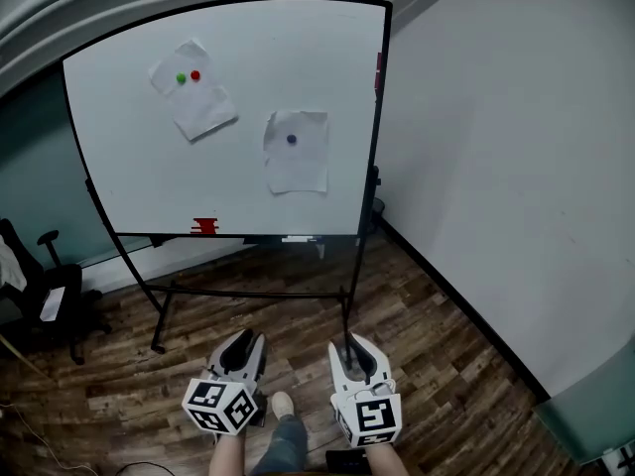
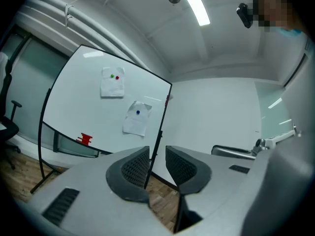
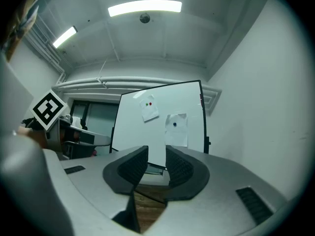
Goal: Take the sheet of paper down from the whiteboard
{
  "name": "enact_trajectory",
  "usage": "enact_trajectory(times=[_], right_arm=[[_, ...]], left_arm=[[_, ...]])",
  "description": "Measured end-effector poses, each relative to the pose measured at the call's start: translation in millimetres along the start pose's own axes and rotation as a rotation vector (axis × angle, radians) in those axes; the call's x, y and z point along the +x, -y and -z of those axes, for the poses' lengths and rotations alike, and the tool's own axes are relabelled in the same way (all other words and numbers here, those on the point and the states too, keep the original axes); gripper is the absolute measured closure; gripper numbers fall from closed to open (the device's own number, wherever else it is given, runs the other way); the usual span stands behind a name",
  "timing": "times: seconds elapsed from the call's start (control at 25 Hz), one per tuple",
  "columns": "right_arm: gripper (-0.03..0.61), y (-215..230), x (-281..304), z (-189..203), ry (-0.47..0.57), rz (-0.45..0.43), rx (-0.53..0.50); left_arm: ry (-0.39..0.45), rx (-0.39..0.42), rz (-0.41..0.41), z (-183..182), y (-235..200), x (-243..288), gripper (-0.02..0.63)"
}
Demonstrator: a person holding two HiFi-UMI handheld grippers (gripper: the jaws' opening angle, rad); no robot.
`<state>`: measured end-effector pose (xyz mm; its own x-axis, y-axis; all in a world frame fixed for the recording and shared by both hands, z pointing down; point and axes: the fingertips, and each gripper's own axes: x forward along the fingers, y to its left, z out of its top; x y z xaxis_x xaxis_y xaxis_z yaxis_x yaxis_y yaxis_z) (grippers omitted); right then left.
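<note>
A whiteboard (image 1: pixel 129 157) on a wheeled stand stands ahead of me. Two sheets hang on it: a crumpled sheet (image 1: pixel 195 97) under a green and a red magnet at upper left, and a sheet (image 1: pixel 297 162) under one blue magnet further right. Both sheets also show in the left gripper view (image 2: pixel 112 82) (image 2: pixel 137 119) and in the right gripper view (image 3: pixel 149 108) (image 3: pixel 176 130). My left gripper (image 1: pixel 241 353) and right gripper (image 1: pixel 354 353) hang low, well short of the board, side by side. Each is open with nothing between its jaws.
A red object (image 1: pixel 205 226) and a pale eraser (image 1: pixel 298 238) lie on the board's tray. A black office chair (image 1: pixel 45 300) stands at the left. A white wall (image 1: pixel 496 167) runs close along the board's right edge. The floor is wood planks (image 1: pixel 437 345).
</note>
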<state>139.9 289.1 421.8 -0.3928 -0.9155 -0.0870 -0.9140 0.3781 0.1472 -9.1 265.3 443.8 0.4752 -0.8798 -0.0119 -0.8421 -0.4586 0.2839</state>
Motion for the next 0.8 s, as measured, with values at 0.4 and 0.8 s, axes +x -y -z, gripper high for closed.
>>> enact_trajectory(times=[0.4,0.8], right_arm=[[0.439,55,186,17,-0.004,0.015,-0.040],[0.439,101,417,4,0.025,0.061,-0.063]], left_arm=[[0.019,-0.057,0.020,-19,-103,169,0.495],[0.005,-0.001,0.072,-86,-229,346,0.495]])
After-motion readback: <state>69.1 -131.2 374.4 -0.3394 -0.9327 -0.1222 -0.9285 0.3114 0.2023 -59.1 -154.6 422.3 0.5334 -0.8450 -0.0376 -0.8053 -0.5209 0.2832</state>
